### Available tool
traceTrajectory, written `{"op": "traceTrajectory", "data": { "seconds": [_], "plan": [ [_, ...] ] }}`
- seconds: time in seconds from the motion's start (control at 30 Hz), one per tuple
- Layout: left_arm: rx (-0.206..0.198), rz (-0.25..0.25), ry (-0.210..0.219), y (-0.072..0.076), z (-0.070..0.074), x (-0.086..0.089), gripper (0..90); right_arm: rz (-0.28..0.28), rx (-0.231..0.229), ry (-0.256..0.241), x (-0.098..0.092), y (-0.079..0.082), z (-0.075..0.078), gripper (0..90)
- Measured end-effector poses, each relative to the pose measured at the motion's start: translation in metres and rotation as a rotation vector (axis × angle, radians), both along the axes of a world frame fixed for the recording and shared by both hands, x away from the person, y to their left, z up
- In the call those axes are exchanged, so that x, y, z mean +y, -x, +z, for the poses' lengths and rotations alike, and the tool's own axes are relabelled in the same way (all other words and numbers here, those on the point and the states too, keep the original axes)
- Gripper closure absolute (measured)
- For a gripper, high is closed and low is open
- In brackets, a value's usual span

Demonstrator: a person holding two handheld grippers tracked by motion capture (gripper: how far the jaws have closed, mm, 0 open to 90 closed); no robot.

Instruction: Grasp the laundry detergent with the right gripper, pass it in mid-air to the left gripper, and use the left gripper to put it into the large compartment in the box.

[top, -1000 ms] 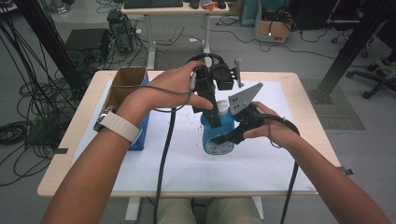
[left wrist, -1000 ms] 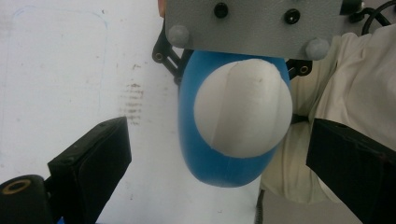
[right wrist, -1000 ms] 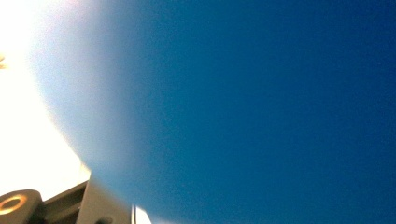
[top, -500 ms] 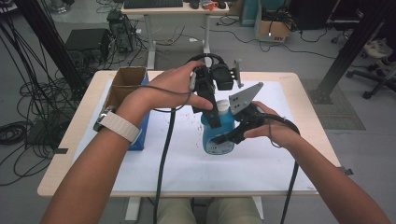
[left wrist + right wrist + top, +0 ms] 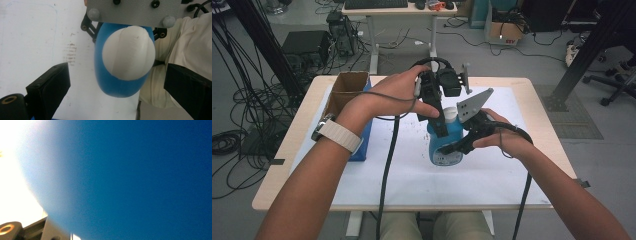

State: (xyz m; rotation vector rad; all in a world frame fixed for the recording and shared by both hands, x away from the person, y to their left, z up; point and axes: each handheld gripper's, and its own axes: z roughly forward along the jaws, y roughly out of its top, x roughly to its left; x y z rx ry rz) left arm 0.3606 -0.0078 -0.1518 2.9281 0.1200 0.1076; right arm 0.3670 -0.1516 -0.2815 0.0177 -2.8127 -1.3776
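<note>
The left claw (image 5: 117,82) hangs spread above the bottle's white cap (image 5: 128,52), touching neither side. The right claw (image 5: 452,149) looks clenched on the blue bottle (image 5: 446,145) at its belly, holding it upright on the table (image 5: 512,170), right of the box (image 5: 343,92). Smooth rigid plastic, likely slippery and fairly heavy if full; the cap is the narrow, sure place to grip.

Dim, soft high view; the right gripper view is blurred, with white glare at left.

Blue bottle (image 5: 130,177) blurs, hiding right tongs' jaws.
</note>
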Motion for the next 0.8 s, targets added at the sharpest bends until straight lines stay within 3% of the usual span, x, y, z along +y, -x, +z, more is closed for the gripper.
{"op": "traceTrajectory", "data": {
  "seconds": [0.8],
  "plan": [
    [0.002, 0.002, 0.001, 0.0004, 0.0004, 0.0002, 7.1, 0.008, -0.006, -0.005, 0.0006, -0.0011, -0.0005, 43.5]
  ]
}}
